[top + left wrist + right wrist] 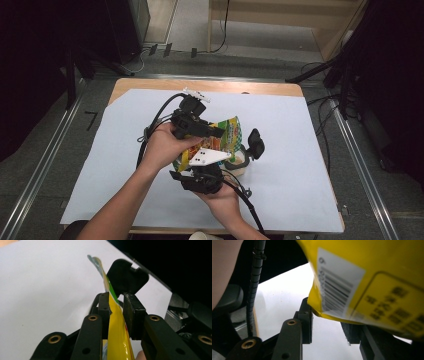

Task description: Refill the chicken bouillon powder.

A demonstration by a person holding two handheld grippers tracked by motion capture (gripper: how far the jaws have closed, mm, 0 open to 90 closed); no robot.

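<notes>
Left hand-held gripper [116, 307] clamps yellow snack bag [117, 340] between its jaws, lifted off surface [300, 150]. Right hand-held gripper [327, 322] sits under bag's lower edge, grip unclear. Cup [239, 162] below; pouring probably remains.

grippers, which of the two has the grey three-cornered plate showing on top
The right gripper, nearer the person; its pale plate shows above the hand. The left gripper has a thin white bar.

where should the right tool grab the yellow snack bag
Probably at the flat bottom seam by the barcode, coming from below. The yellow bag hangs over the right tool, whose jaws look apart, while the left tool pinches its thin upper edge.
</notes>
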